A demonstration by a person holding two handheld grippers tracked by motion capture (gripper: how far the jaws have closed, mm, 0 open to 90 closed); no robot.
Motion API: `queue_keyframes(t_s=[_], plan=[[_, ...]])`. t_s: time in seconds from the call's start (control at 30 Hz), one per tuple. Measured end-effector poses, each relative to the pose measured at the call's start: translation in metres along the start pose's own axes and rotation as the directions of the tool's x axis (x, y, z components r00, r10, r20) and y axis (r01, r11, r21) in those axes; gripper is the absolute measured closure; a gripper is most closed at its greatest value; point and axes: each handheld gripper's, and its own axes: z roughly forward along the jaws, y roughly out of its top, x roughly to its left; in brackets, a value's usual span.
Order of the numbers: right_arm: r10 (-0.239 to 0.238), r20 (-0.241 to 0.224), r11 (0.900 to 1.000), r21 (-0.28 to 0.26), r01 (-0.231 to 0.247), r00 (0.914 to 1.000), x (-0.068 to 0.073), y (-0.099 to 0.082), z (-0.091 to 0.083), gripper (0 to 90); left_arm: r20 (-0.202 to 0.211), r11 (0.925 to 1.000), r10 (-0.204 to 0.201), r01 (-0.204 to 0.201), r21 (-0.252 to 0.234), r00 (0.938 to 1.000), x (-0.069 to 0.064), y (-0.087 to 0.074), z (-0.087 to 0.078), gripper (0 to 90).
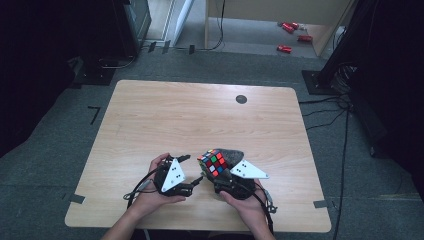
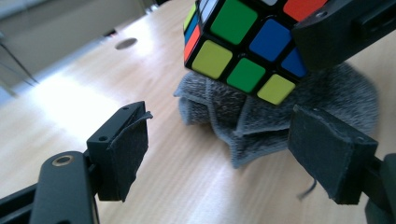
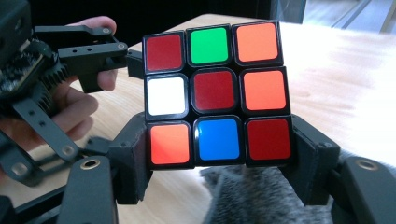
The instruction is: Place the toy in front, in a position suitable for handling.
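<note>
at lower left of centre in the high view, the left gripper (image 1: 196,181) has its jaws spread with nothing between them, aimed toward the cube (image 1: 213,162) just to its right. the right gripper (image 3: 219,158) pinches the cube's bottom layer, holding it above a grey cloth (image 2: 280,112) on the table (image 1: 150,115). i'd say line the left pads up square on one outer layer before squeezing, and keep the right grip firm so the twist stays clean.

Looks down and forward from above the table's (image 1: 150,110) near edge. Rides low and close behind each gripper's jaws. Shared by all: cube (image 1: 213,163), grey cloth (image 2: 261,112).
</note>
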Motion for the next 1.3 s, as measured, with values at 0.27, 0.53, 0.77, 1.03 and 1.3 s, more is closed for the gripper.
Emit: queue_keyframes(t_s=[0.27,0.53,0.77,1.03,1.3], plan=[[0.062,-0.016,0.9966,0.055,-0.061,0.9979,0.014,0.002,0.006,33.9,-0.032,0.9921,0.125,-0.125,0.003,0.9916,-0.015,0.0,0.004,20.0],[0.103,-0.04,0.9903,0.098,-0.099,0.9939,0.019,0.0,0.011,33.9,-0.035,0.9873,0.157,-0.157,-0.02,0.987,-0.019,0.001,0.001,31.5],[0.165,-0.083,0.9826,0.1,-0.156,0.9828,0.015,0.0,0.011,33.5,-0.027,0.9889,0.146,-0.147,-0.024,0.9889,-0.017,0.001,-0.002,33.4],[0.206,-0.091,0.9743,0.111,-0.196,0.9743,0.013,0.001,0.01,33.7,-0.046,0.9915,0.123,-0.125,-0.038,0.9914,-0.019,0.002,-0.001,27.7],[0.211,-0.1,0.9726,0.121,-0.199,0.9724,0.012,0.0,0.012,33.5,-0.021,0.9906,0.125,-0.126,-0.053,0.9919,-0.019,0.002,-0.004,33.8]])
